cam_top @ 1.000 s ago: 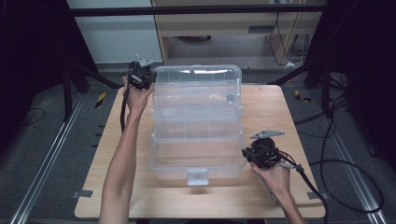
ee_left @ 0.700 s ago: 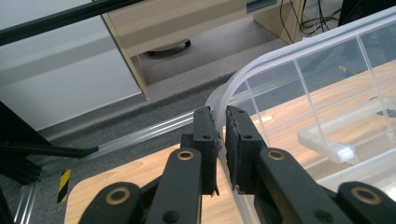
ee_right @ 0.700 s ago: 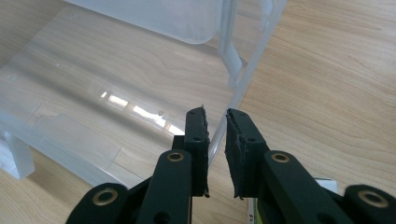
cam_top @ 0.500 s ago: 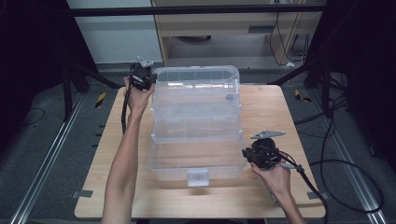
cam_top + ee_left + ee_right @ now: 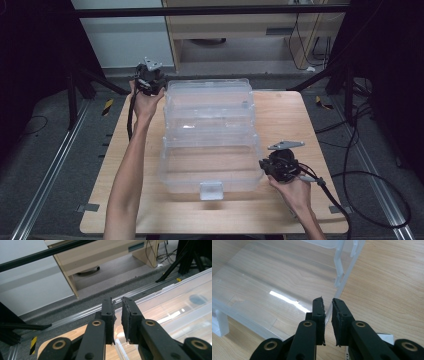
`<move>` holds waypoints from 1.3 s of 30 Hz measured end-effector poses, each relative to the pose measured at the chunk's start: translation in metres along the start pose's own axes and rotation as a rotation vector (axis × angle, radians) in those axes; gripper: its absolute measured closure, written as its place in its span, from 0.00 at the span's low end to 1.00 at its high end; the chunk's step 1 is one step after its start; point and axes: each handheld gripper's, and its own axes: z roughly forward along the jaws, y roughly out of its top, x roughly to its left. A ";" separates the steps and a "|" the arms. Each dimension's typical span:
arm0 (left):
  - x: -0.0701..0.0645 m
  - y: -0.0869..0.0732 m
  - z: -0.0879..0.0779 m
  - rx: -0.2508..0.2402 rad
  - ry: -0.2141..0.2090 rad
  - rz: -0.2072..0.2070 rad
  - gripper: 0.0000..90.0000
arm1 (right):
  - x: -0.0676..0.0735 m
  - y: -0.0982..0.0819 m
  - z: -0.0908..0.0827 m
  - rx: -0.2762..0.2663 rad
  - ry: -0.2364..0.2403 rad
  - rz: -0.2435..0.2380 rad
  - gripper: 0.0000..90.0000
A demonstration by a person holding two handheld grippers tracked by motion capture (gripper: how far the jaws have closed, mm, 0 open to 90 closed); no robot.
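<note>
Pale wood with a fine straight grain makes up the table (image 5: 300, 120), a rounded-corner slab standing on grey carpet, with a light wooden cabinet (image 5: 240, 35) and black frame legs behind it. Taking the table as the landmark, the clear plastic box (image 5: 210, 135) lies along its middle, opened out flat: smooth, glossy, see-through shells with ribbed rims, a small frosted latch (image 5: 211, 190) at the near edge and a dark round spot (image 5: 198, 299) seen through the far shell.

At the table's far left corner the left gripper (image 5: 148, 80), black with a grey three-cornered plate on top, sits against the box's far left corner. In the left gripper view its flat black pads (image 5: 128, 320), rough at the edges, stand a narrow slit apart with the thin clear rim of the box running up between them; whether the pads press that rim I cannot tell. These jaws have just been opening a little.

Near the table's right front, the right gripper (image 5: 277, 167) meets the box's near right corner. In the right gripper view its jaws are likewise narrow, with the clear wall's edge (image 5: 329, 311) in the gap between the pads, close against the left one.
</note>
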 end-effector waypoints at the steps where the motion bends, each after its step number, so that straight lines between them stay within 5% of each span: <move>1: 0.001 0.001 -0.003 -0.002 0.003 -0.001 0.88 | 0.000 0.000 0.000 0.000 0.000 0.001 0.90; 18: -0.002 -0.022 -0.072 -0.027 -0.052 0.037 0.77 | -0.004 0.000 0.000 -0.001 0.019 0.001 0.89; 39: -0.023 -0.091 -0.137 -0.014 -0.124 -0.008 0.63 | -0.005 0.000 0.000 0.000 0.034 0.009 0.89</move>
